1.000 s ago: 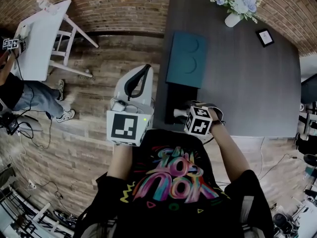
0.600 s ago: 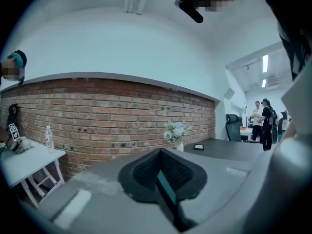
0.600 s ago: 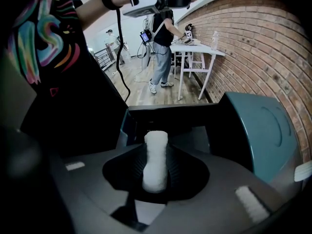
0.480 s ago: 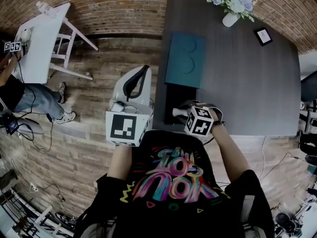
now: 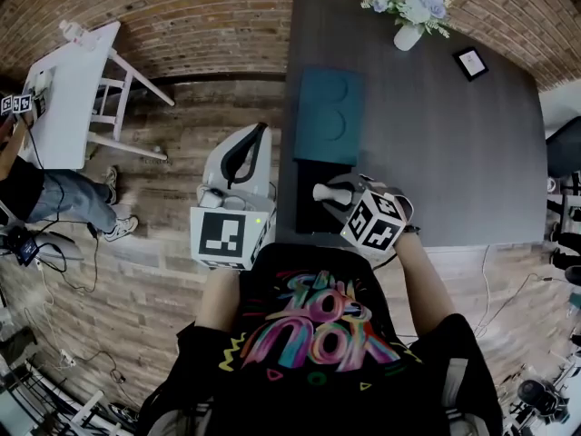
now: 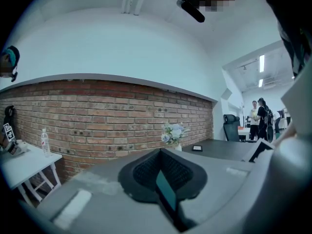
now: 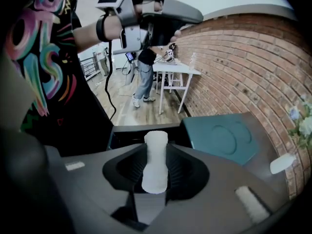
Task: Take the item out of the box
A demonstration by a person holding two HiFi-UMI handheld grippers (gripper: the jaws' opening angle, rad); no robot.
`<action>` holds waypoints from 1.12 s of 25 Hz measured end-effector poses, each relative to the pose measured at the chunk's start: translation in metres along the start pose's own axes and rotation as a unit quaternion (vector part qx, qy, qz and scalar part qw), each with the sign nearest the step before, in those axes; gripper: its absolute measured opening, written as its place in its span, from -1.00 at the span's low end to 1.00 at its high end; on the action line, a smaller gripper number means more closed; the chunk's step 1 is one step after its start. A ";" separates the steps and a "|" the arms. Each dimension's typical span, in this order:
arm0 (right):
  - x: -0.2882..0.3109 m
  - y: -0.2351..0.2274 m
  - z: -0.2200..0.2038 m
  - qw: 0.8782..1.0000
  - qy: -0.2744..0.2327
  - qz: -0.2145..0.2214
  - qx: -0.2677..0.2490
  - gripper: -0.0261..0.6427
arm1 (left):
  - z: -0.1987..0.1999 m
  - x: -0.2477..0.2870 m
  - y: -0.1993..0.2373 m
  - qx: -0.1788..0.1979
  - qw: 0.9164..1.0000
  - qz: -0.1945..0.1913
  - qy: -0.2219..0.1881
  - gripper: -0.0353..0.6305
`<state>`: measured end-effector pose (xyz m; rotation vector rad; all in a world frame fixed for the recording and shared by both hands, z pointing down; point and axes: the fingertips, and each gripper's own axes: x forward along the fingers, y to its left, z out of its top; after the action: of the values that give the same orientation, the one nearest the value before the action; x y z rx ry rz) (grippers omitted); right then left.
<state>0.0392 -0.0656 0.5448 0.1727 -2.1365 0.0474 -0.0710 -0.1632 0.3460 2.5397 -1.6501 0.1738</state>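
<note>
the box (image 5: 309,178) sits open and dark on the grey counter (image 5: 436,153), at the counter's edge closest to the person. its teal lid (image 5: 329,116), with two round dimples pressed into it, lies flat just beyond the box's far end, touching it or nearly so.

the right tongs (image 5: 343,198) point steeply down over the box and are clamped on the white item (image 7: 155,162). it is a pale, waisted piece, narrower in the middle than at its ends. both pads press on its sides, and its rounded far end sticks out past the jaw tips. in the head view the item hangs over the near half of the open box. in the right gripper view the box's dark rim shows right behind the item's tip, and whether the two touch cannot be told.

the left tongs (image 5: 259,136) are held roughly level, off to the left of the box, out over the wooden floor (image 5: 172,162) beside the counter. their jaws stand together with nothing gripped.

well beyond the box, past the lid, a white vase of pale flowers (image 5: 408,7) stands at the counter's far edge, with a small dark picture frame (image 5: 470,63) near it. far to the left of the box a white side table (image 5: 68,84) stands against the brick wall, with a person in jeans (image 5: 50,189) next to it.
</note>
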 end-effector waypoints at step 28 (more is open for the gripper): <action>-0.194 -0.126 0.057 0.888 -0.318 -0.288 0.167 -0.56 | 0.027 0.041 -0.015 0.015 0.999 -0.033 -0.026 -0.89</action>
<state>0.1128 -0.1755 0.3465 1.1584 -2.6158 0.0075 -0.0398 -0.1978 0.3251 2.6391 -1.5891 0.1300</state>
